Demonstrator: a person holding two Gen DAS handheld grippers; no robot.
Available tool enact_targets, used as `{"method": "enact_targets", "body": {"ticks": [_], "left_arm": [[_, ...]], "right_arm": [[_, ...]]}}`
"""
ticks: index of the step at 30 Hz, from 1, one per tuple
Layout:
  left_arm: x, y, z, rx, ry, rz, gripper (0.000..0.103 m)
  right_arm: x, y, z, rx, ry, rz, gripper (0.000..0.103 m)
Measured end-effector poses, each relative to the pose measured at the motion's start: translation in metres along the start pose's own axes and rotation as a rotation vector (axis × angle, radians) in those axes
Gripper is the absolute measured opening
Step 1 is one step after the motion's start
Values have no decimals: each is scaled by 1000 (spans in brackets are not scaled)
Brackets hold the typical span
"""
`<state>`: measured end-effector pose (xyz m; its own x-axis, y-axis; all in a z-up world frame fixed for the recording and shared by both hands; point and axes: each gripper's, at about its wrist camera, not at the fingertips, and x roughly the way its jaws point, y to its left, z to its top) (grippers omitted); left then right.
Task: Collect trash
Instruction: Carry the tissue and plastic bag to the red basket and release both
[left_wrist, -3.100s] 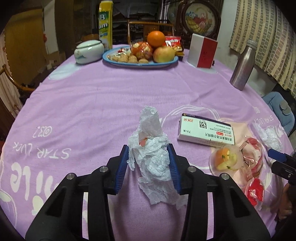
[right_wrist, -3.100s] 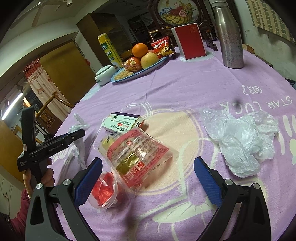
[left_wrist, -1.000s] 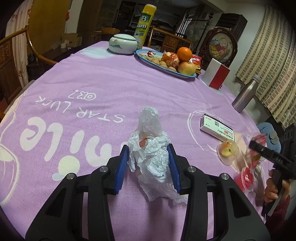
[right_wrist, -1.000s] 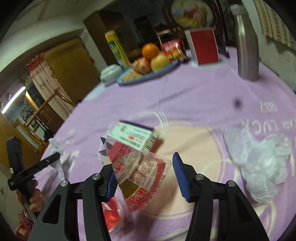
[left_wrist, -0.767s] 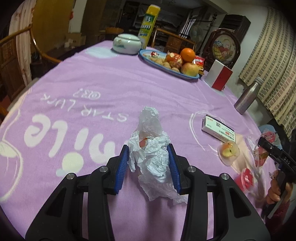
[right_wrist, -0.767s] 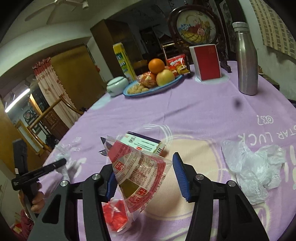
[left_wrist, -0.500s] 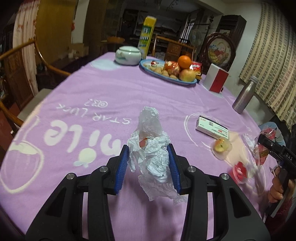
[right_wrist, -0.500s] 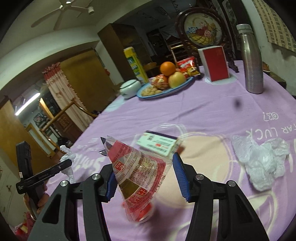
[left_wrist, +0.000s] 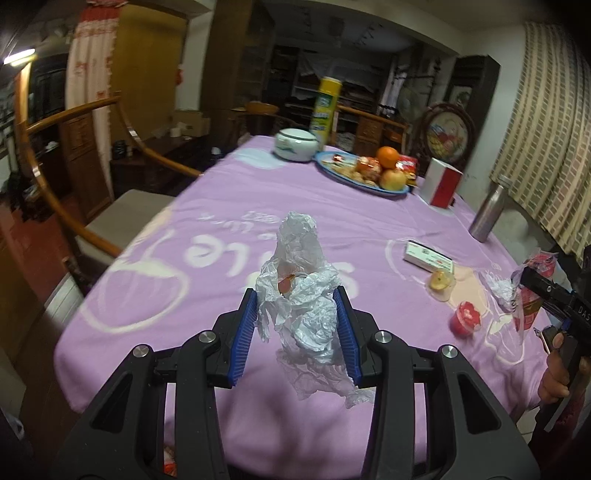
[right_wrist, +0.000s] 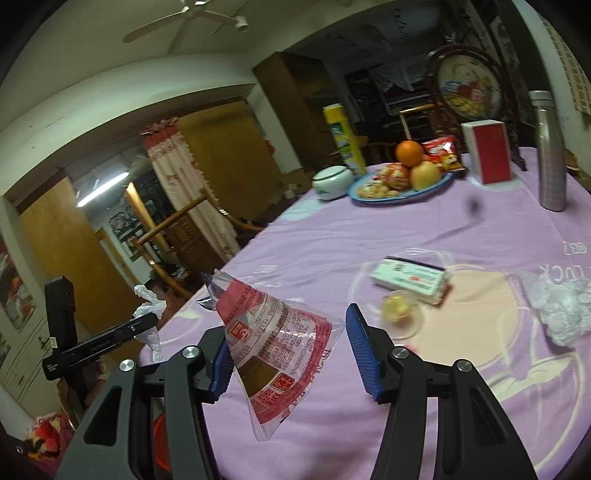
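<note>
My left gripper is shut on a crumpled white plastic wad, held in the air above the purple tablecloth near its front edge. In the right wrist view my right gripper is shut on a red and clear snack wrapper, which hangs tilted between the blue pads. Each gripper shows at the edge of the other's view. On the cloth lie a crumpled clear plastic, a cup with yellow fruit, a red cup and a flat white box.
At the far end stand a blue fruit plate, a white lidded jar, a yellow can, a red and white box and a steel bottle. A wooden armchair stands at the table's left side.
Both grippers have risen and drawn back from the table, each keeping its load. The table's near edge and the chair have come into the left view.
</note>
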<state>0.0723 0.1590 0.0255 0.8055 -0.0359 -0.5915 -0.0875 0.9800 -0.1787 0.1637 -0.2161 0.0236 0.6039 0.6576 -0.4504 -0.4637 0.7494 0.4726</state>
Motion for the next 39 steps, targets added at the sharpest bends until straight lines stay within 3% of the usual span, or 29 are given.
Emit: {"method": "enact_targets", "body": {"ticks": [9,14,19,21,23,24,30,39], "left_arm": [[-57,81,-52,-107,33,126,42],[-74,131,-95,-155,127,222,42],[-68,174,-126,-204,214,248,44],[-63,186,-136,-220,232,255,57],[-60,197,-146,-241,229,280,89],[-60,201,-149,-245,223,295,93],[-62,226,-166,-271,219,334,95],[-96,273,-177,-342,126,526,96]], "right_arm": [[8,67,-17,-69,50,95,56],[22,107,-27,-102,99,148,56],[45,148,-40,-138,165,188,56],[55,163,-46,-158,197,197,56],[69,184,-56,-188,243,208,56],[74,191,-58,-198,260,212,56],[117,242,-90,-277,402,259,56],[174,313,-144,-388,611,333,56]]}}
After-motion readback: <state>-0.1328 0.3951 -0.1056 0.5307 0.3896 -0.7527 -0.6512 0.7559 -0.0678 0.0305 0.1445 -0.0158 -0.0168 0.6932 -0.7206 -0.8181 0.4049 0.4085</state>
